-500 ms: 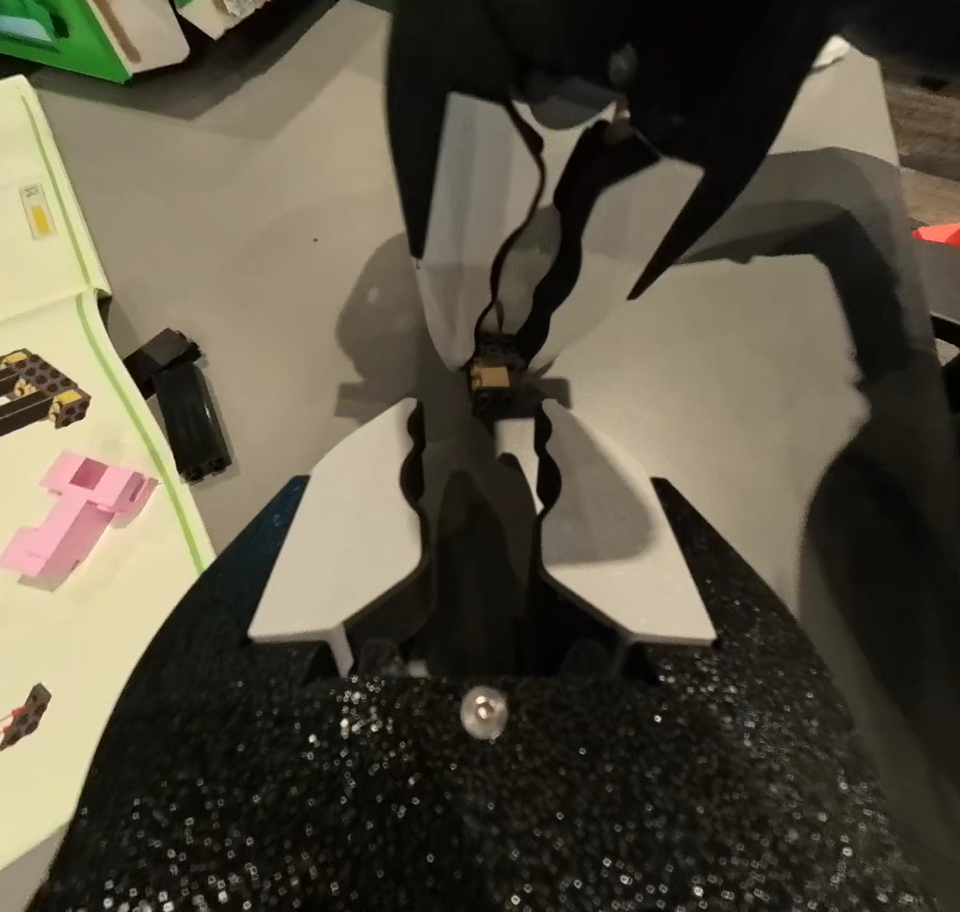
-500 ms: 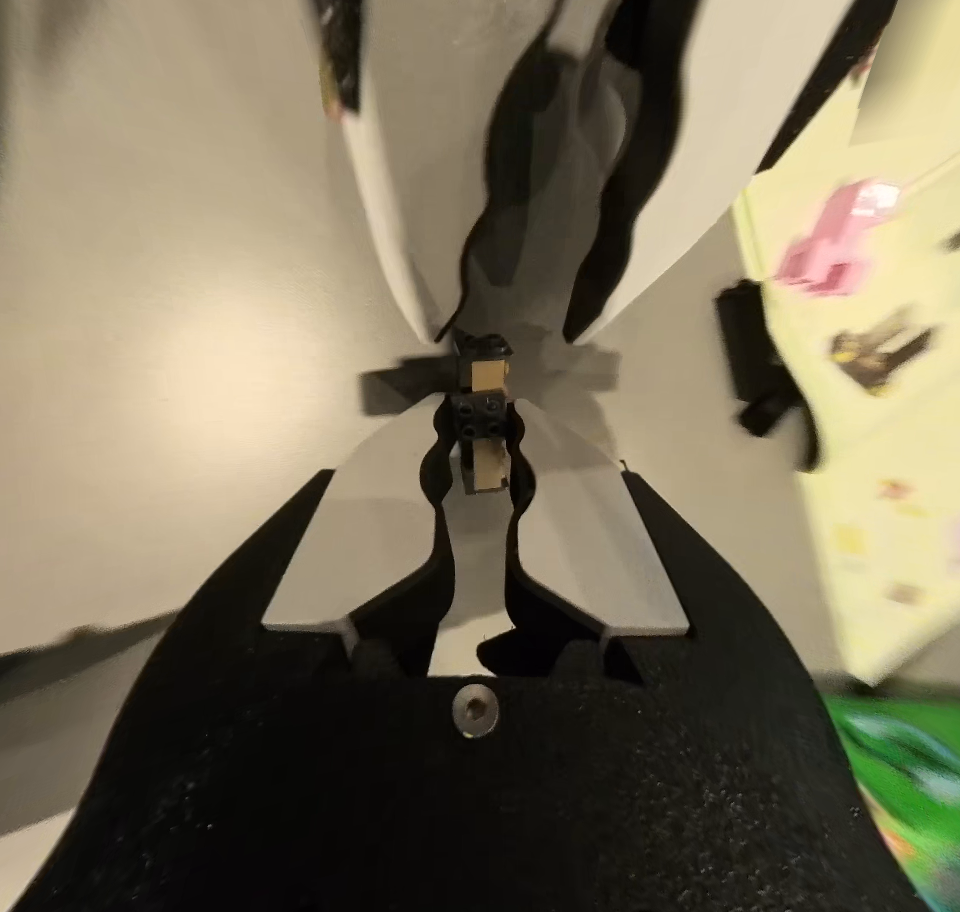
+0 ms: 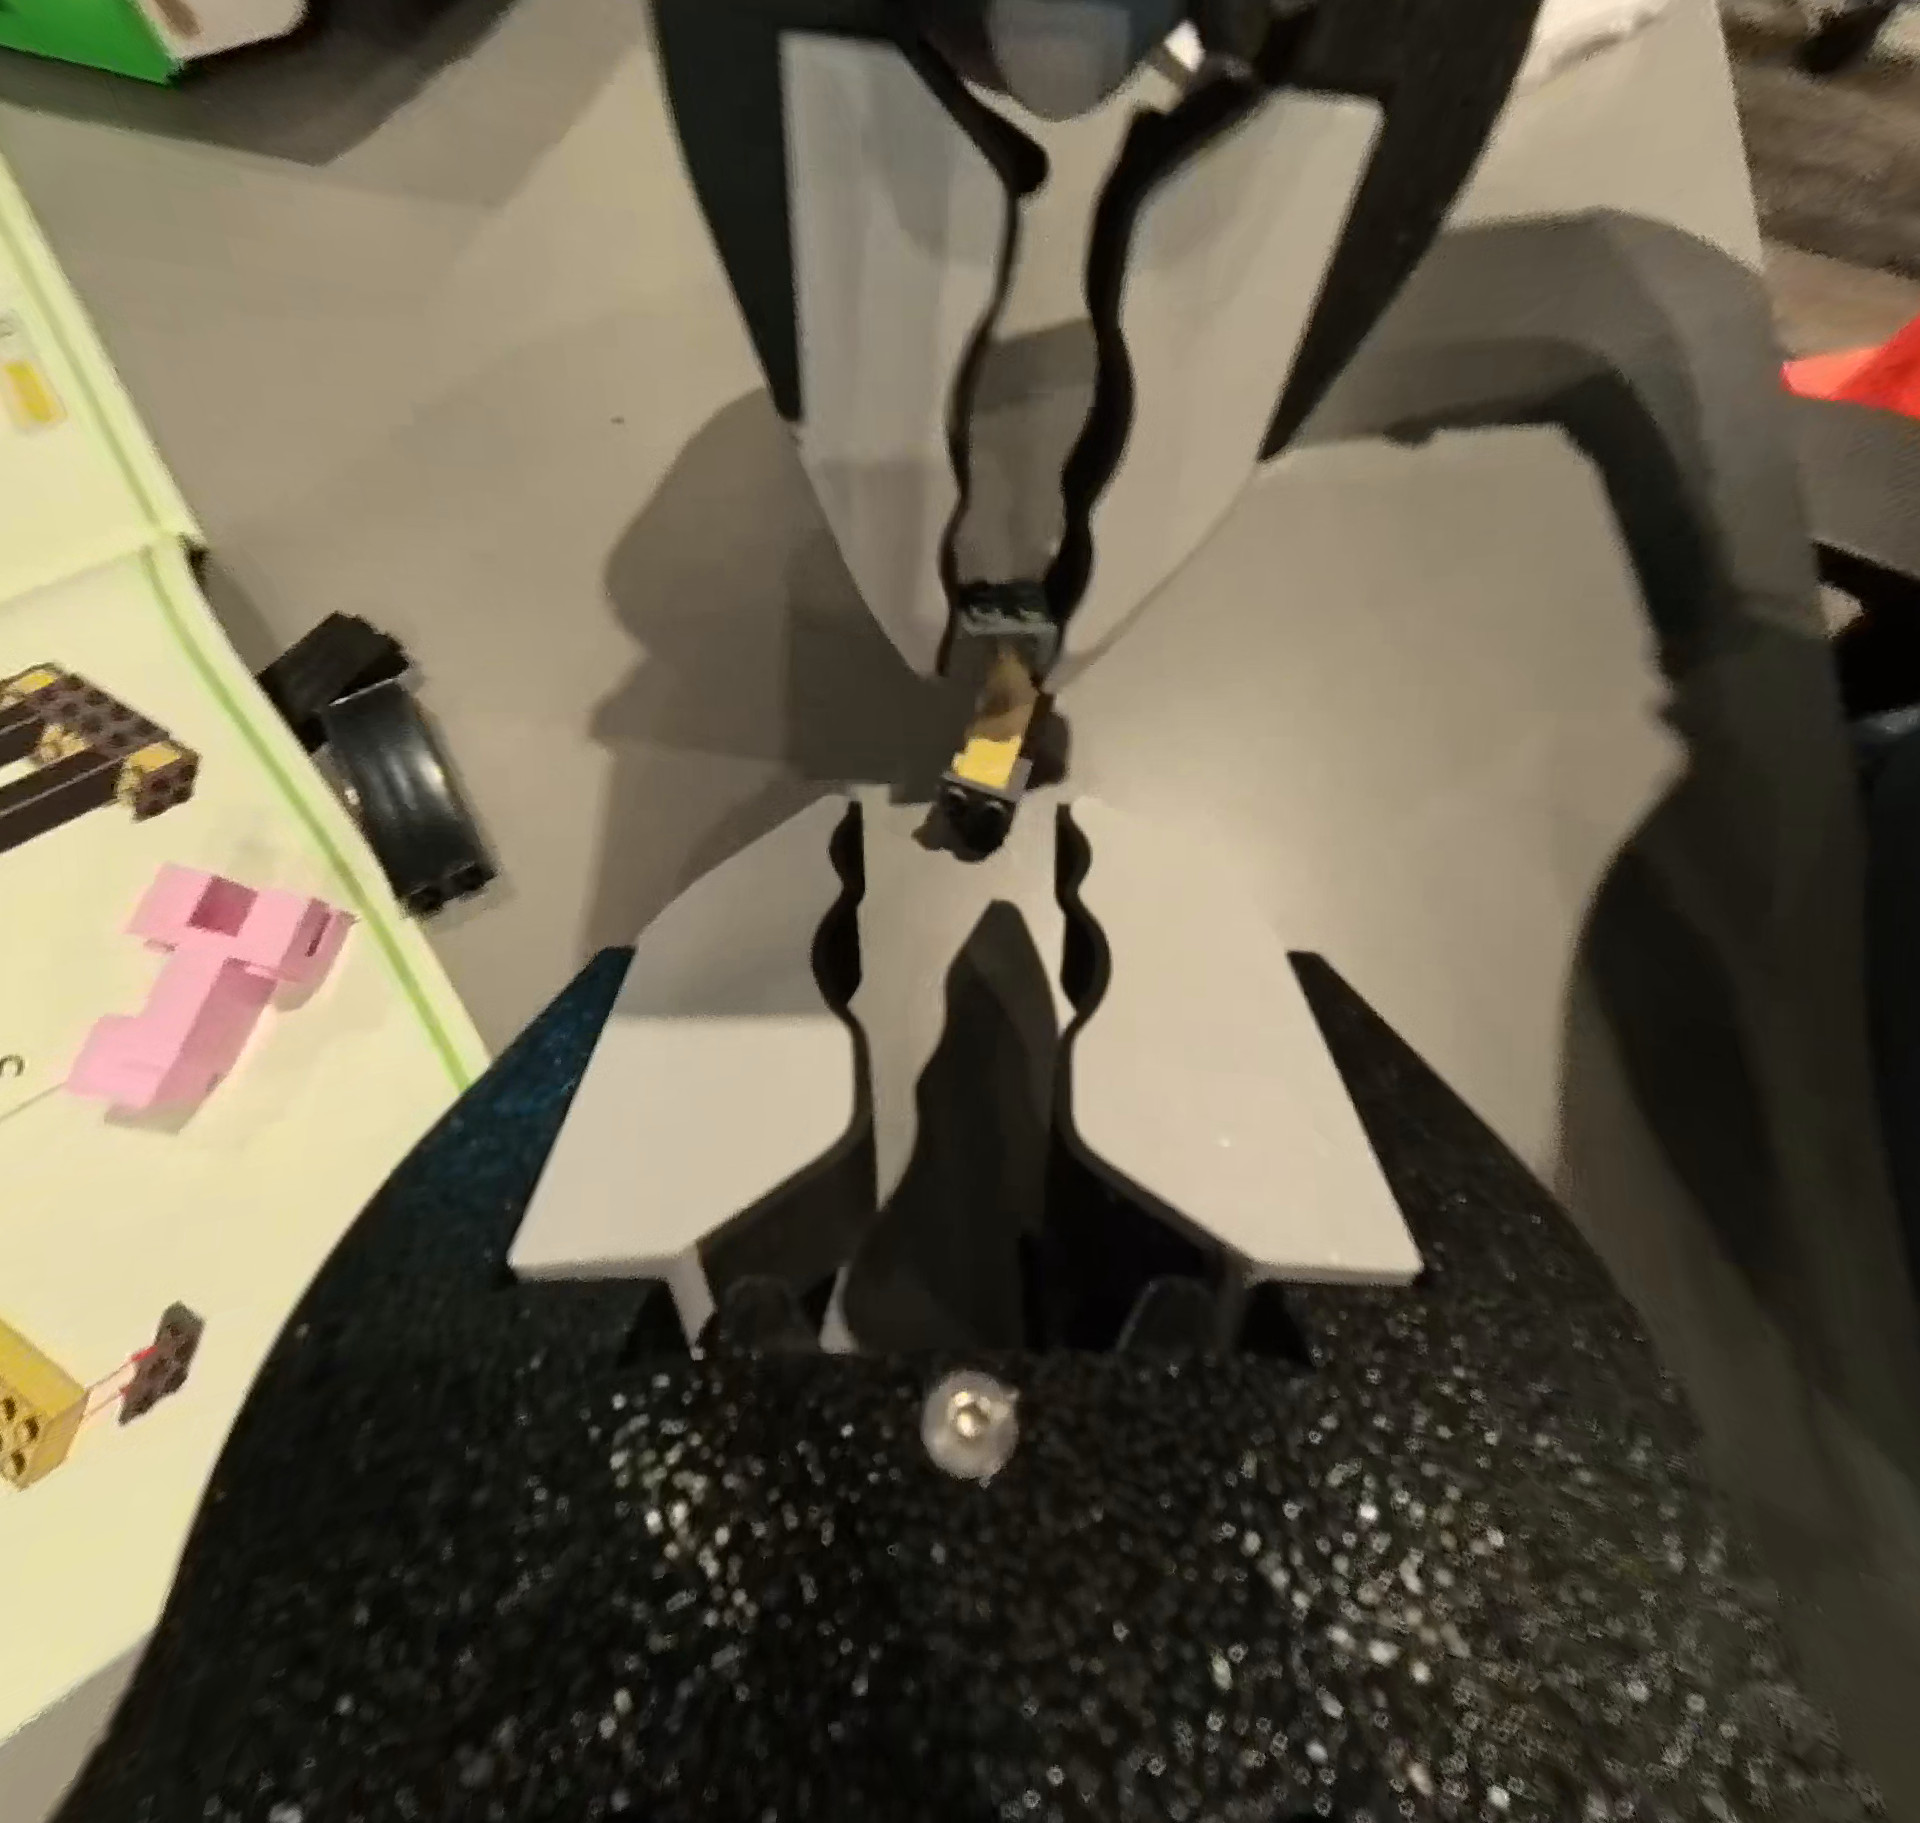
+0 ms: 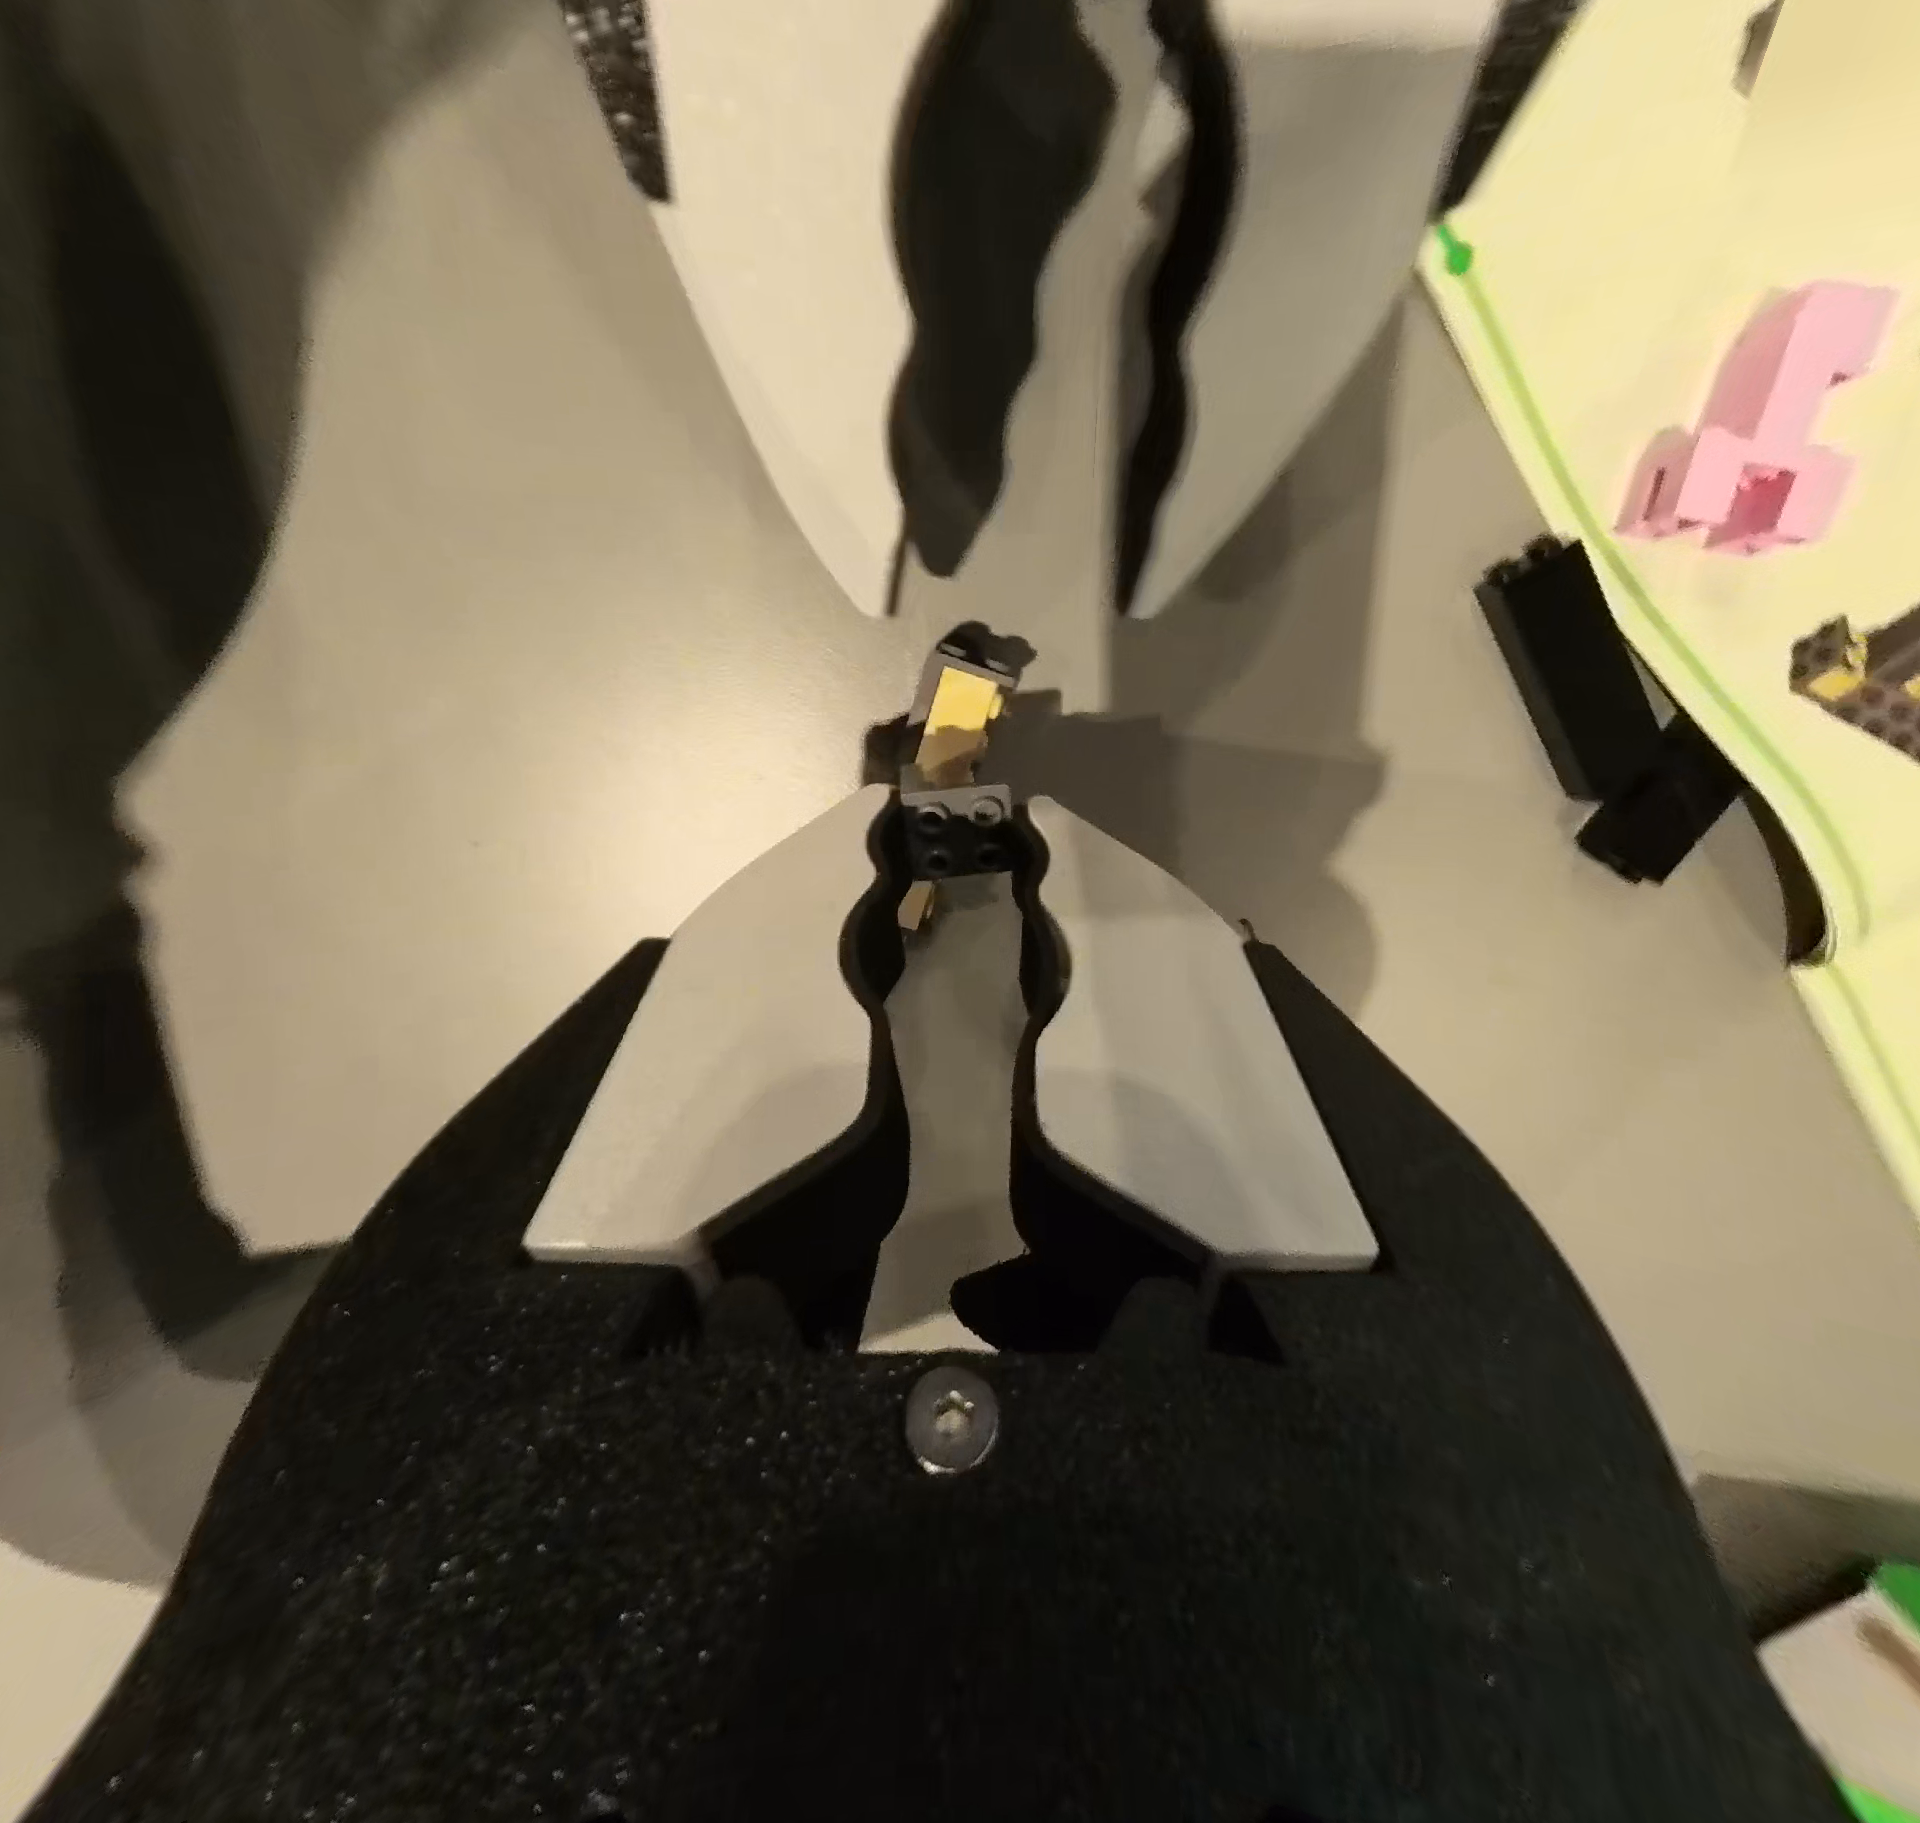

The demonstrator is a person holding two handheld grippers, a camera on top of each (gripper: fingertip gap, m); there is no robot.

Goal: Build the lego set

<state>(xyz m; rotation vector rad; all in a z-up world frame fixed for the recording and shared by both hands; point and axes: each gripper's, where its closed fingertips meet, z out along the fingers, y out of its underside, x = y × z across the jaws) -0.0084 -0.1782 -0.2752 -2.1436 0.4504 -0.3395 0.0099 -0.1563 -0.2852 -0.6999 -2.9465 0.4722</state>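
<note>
Your right hand-held gripper (image 4: 956, 843) is clenched on the small black and tan lego assembly (image 4: 961, 765), pinching its dark studded end between the fingertips, with the rest sticking out beyond them above the grey worktop (image 4: 499, 734). Your left hand-held gripper (image 3: 961, 812) has let go: half a second ago its fingers were closed in on the near end of that assembly, and now they stand apart with a clear gap, the assembly (image 3: 987, 734) just ahead of their tips and touching neither. The two grippers have also drawn back from each other; earlier they met tip to tip over the piece. The assembly now shows tilted, its tan middle and black near end plainly visible, where before it was mostly hidden.

To your left, the loose black lego pieces (image 3: 400, 786) lie on the worktop just beside the edge of the pale green instruction booklet (image 3: 156, 942), as before. The green box (image 3: 94, 7) sits at the far left corner.
</note>
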